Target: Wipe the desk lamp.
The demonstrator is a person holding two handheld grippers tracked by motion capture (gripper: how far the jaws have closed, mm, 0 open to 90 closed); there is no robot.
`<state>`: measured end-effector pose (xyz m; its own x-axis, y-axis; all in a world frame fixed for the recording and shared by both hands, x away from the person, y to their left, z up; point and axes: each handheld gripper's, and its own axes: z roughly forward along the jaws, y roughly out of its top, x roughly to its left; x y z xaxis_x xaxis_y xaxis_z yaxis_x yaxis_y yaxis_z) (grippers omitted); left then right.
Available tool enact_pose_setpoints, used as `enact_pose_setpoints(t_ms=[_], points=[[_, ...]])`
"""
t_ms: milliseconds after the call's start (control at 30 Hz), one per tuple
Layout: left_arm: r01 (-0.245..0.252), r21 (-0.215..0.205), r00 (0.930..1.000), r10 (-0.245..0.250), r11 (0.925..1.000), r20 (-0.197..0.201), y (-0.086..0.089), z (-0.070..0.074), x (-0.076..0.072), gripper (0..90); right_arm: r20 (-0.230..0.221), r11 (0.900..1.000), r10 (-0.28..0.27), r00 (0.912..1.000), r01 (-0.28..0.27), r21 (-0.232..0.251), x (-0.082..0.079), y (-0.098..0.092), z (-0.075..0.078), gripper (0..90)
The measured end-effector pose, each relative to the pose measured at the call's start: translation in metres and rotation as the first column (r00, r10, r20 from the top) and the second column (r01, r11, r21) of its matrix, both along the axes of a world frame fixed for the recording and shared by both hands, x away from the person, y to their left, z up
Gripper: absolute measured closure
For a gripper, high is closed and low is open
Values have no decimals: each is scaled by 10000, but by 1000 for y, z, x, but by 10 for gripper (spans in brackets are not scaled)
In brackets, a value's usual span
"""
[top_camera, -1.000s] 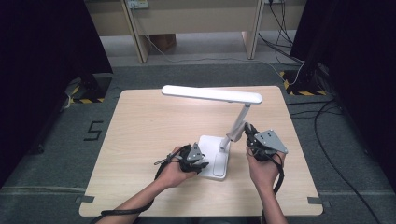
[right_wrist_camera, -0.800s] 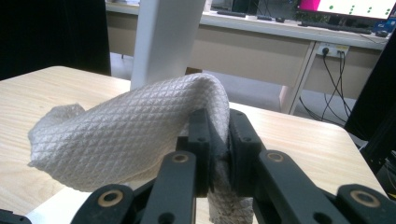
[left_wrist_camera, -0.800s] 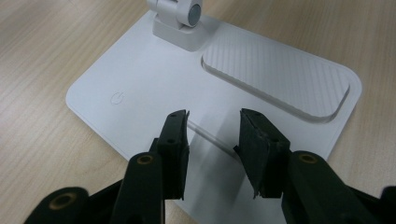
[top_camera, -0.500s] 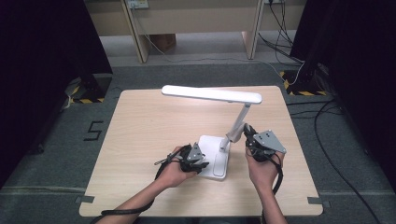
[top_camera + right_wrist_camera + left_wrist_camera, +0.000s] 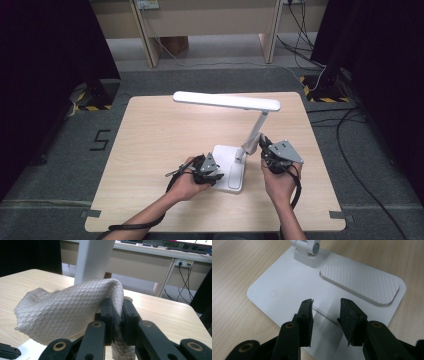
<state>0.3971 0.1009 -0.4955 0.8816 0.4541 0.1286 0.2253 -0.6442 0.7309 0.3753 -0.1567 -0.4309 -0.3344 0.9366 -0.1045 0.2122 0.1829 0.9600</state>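
A white desk lamp stands on the wooden table (image 5: 150,135), its flat base (image 5: 229,170) near the front, its slanted arm (image 5: 259,127) carrying a long head (image 5: 227,101). My left gripper (image 5: 212,172) rests at the base's left edge. Its jaws stand open over the white base (image 5: 287,282), near the power symbol, with nothing between them (image 5: 325,305). My right gripper (image 5: 262,145) is shut on a grey quilted cloth (image 5: 251,145) held against the lower lamp arm. The cloth (image 5: 70,307) drapes over that gripper (image 5: 117,302), with the lamp arm (image 5: 93,260) just behind it.
A ribbed recess (image 5: 362,281) and the arm's hinge (image 5: 308,250) sit on the base's far side. Desk legs (image 5: 147,35) stand beyond the table. Cables (image 5: 350,125) lie on the floor at right, and a "5" mark (image 5: 100,140) at left.
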Motion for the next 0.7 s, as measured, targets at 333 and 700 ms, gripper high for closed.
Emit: enact_pose_setpoints(t_ms=[333,700], points=[[18,19,10000,-18,10000,30,-1,0,0,621,-112,10000,37,9999,-38,-48,0,1,-4,820],[23,-11,10000,-23,10000,29,-1,0,1,623,-326,9998,100,9994,-105,-180,3,3,-10,820]])
